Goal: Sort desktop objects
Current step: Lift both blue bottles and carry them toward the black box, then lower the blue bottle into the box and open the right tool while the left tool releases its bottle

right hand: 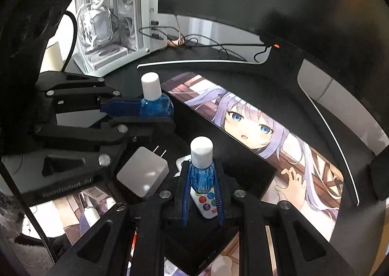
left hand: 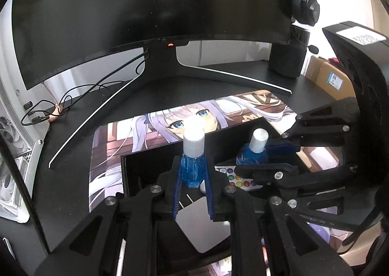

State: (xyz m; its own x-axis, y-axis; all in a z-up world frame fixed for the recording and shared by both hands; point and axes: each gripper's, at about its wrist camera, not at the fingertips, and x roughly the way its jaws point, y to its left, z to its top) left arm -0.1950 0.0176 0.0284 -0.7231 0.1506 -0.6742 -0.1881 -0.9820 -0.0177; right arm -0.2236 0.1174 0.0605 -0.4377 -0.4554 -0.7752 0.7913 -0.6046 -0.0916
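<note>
The left tongs (left hand: 193,174) are clamped on a small blue bottle (left hand: 192,166) with a white cap, held upright over an open black box (left hand: 145,169) that sits on the printed desk mat (left hand: 116,140) on the worktop (left hand: 80,115). At about three o'clock of them, the right tongs (left hand: 252,158) grip a second blue bottle (left hand: 251,152), also upright above the box. Inside the box, in the right wrist view, a white charger (right hand: 142,174) lies at nine o'clock of the right tongs' bottle, and a remote with coloured buttons (right hand: 205,203) lies directly under it. A dark curved monitor (left hand: 145,8) stands at twelve o'clock.
</note>
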